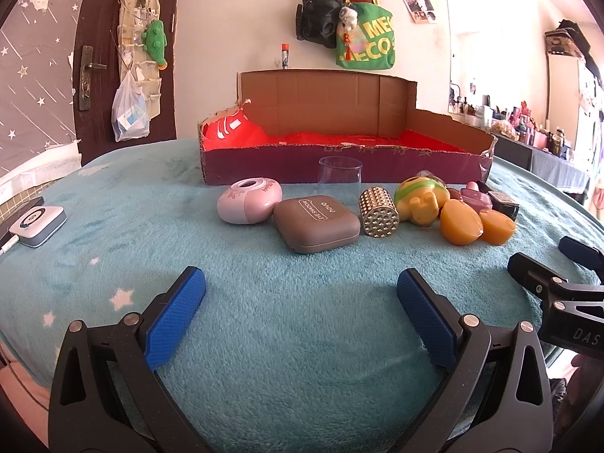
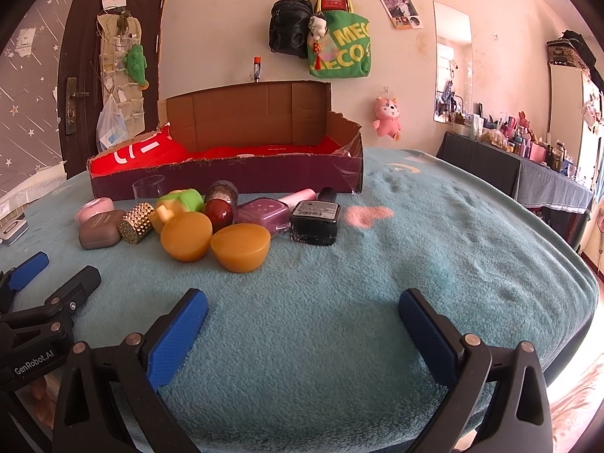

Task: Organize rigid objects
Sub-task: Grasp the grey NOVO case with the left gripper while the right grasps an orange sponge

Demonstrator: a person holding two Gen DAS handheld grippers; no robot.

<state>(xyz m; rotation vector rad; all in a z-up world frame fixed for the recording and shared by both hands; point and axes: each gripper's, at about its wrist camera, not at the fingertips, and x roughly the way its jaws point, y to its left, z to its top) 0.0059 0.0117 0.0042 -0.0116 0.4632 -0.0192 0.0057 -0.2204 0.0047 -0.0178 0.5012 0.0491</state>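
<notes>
both of your claws hang spread and empty over the teal fleece blanket [image 1: 294, 321]: your left gripper [image 1: 301, 315] points at the middle of the row, your right gripper [image 2: 303, 334] sits beside it, facing bare blanket right of the pile.

left to right, the row lies just in front of the cardboard box [image 1: 339, 164], which still holds only its red lining. the pink rounded case [image 1: 249, 205] comes first, touching the grey-brown compact [image 1: 316, 223]. both look like light, smooth plastic, so take them across the flat sides, not the curved ends. behind them stands the clear cup [image 1: 339, 179], upright, probably thin-walled and slick; pinch it gently at the rim wall. the gold studded cylinder [image 1: 379, 211] stands next, its bumps likely giving good purchase. the yellow-green toy [image 1: 419, 200] leans against two orange halves [image 2: 215, 243], hard, rounded and apt to roll or squirt out, so close on them across the flat cut face. a dark red ball-capped bottle [image 2: 220, 211], a purple polish bottle [image 2: 264, 213] and a black polish bottle [image 2: 315, 221] end the row. these are probably glass, heavier and breakable; grip the square bodies, not the caps.
</notes>
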